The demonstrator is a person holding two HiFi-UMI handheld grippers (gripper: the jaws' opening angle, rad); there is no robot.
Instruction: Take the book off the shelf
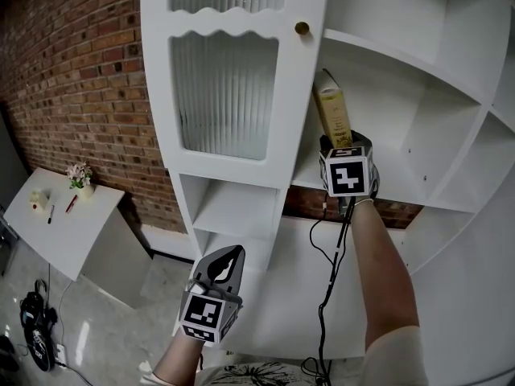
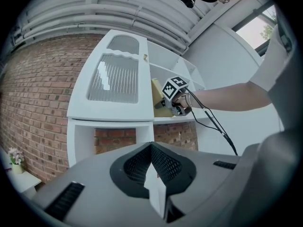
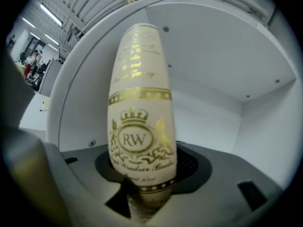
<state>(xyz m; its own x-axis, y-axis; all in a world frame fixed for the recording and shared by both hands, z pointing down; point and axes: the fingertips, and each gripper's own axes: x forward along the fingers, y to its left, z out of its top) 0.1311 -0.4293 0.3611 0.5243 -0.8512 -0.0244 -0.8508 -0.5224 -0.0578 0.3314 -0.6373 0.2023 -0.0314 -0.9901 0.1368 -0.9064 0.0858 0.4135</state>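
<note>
A cream book (image 1: 331, 115) with gold print stands upright and leaning slightly on a white shelf (image 1: 402, 193), next to the cabinet's dividing wall. My right gripper (image 1: 336, 145) reaches up to its lower end and is shut on the book. In the right gripper view the spine (image 3: 140, 122), marked with a gold crown, fills the middle, and its foot sits wedged between the jaws of the right gripper (image 3: 147, 197). My left gripper (image 1: 233, 252) hangs low in front of the cabinet, shut and holding nothing. The left gripper view shows the book (image 2: 157, 96) from below, beyond the left gripper (image 2: 154, 183).
The white cabinet has a ribbed glass door (image 1: 225, 95) with a brass knob (image 1: 302, 28) left of the book. Open white compartments (image 1: 451, 71) lie to the right. A black cable (image 1: 334, 256) trails from the right gripper. A small white table (image 1: 56, 223) with flowers (image 1: 79, 175) stands by the brick wall (image 1: 72, 79).
</note>
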